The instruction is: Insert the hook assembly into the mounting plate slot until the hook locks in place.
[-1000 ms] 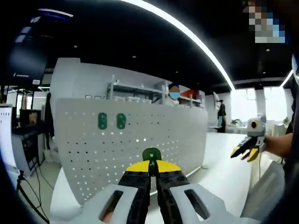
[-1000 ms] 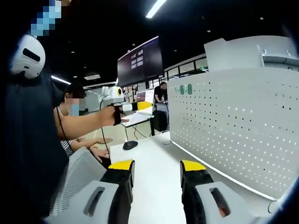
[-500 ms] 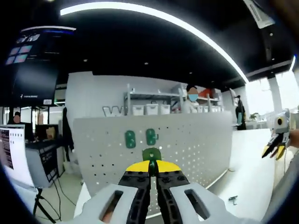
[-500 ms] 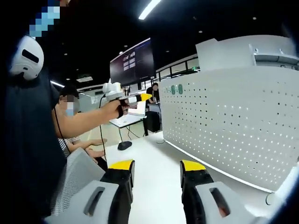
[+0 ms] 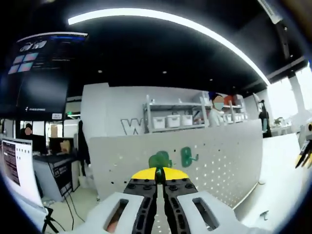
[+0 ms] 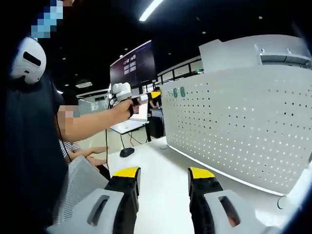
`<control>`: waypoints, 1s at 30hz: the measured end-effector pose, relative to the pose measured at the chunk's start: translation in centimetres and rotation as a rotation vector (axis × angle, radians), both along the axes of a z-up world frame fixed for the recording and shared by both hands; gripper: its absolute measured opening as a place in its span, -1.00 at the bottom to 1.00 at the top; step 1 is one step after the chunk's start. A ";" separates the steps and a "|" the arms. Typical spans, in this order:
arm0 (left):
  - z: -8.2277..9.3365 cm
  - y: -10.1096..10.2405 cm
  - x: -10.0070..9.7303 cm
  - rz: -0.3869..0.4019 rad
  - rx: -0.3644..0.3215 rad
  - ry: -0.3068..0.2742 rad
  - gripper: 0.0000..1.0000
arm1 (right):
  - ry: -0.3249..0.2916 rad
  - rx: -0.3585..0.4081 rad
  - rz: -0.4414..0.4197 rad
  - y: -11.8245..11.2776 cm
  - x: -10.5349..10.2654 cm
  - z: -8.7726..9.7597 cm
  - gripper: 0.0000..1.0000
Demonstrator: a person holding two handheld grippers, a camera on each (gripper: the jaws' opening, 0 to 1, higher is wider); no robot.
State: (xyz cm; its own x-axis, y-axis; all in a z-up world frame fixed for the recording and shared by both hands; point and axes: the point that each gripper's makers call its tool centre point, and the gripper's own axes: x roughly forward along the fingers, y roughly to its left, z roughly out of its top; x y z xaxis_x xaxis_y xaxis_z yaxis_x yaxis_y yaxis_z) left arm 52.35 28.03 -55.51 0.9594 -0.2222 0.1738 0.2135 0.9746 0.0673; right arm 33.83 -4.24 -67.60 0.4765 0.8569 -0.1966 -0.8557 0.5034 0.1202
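My left gripper [image 5: 157,181] fingers pinch one green hook [image 5: 158,160], now nearer the pegboard's [image 5: 219,156] second hook [image 5: 186,156]; right gripper [image 6: 163,183] fingers gape empty.

A long curved white ceiling light strip [image 5: 165,24] crosses the dark ceiling. Far behind, a grey metal shelving rack [image 5: 175,119] holds 3 white bins against a white wall; a large dark wall screen [image 6: 132,64] hangs at left, bright windows [image 5: 300,95] at right.

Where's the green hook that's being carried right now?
In the left gripper view, the green plastic hook sits pinched in the left tongs, close before the white perforated pegboard, just left of a mounted green hook.
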 end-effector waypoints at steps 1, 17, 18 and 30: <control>0.1 0.2 0.2 0.009 0.003 -0.004 -0.95 | 0.002 -0.001 -0.002 -0.1 0.0 0.0 -0.25; -0.3 2.5 4.1 0.098 0.038 -0.018 -0.95 | 0.025 -0.004 -0.007 0.1 0.5 -0.6 -0.25; -0.3 2.5 4.1 0.099 0.037 -0.020 -0.95 | 0.025 -0.005 -0.006 0.1 0.6 -0.6 -0.25; -0.4 2.8 4.9 0.108 0.050 -0.024 -0.95 | 0.032 -0.008 -0.007 0.2 0.9 -0.8 -0.26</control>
